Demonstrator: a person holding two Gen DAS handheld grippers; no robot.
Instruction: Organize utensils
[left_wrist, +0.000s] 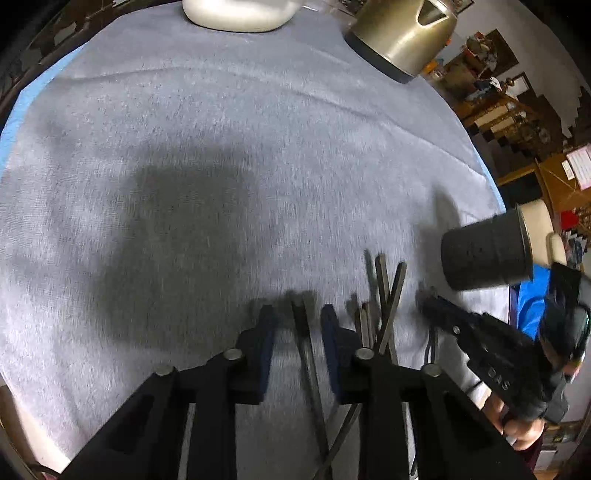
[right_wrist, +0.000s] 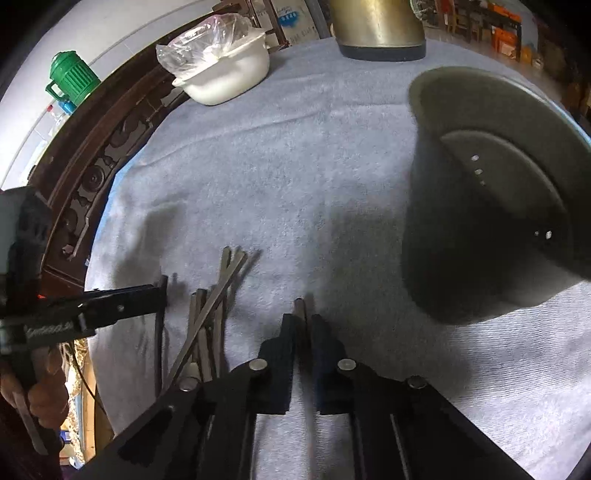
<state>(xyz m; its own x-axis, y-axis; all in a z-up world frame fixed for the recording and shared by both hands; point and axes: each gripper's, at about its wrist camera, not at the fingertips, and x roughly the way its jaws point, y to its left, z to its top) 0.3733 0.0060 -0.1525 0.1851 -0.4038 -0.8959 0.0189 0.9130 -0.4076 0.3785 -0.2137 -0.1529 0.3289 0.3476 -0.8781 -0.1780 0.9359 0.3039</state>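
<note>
The right claw (right_wrist: 303, 320), low in the frame, is clamped on one metal stick (right_wrist: 300, 308), likely bound for the dark holder (right_wrist: 487, 206) at upper right. The left claw (left_wrist: 297, 322) straddles another stick (left_wrist: 302, 325), fingers apart; the pile (right_wrist: 212, 306) lies on the bench (right_wrist: 295, 166).

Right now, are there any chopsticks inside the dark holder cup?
No, the dark holder cup looks empty inside; the chopsticks lie on the grey cloth.
</note>
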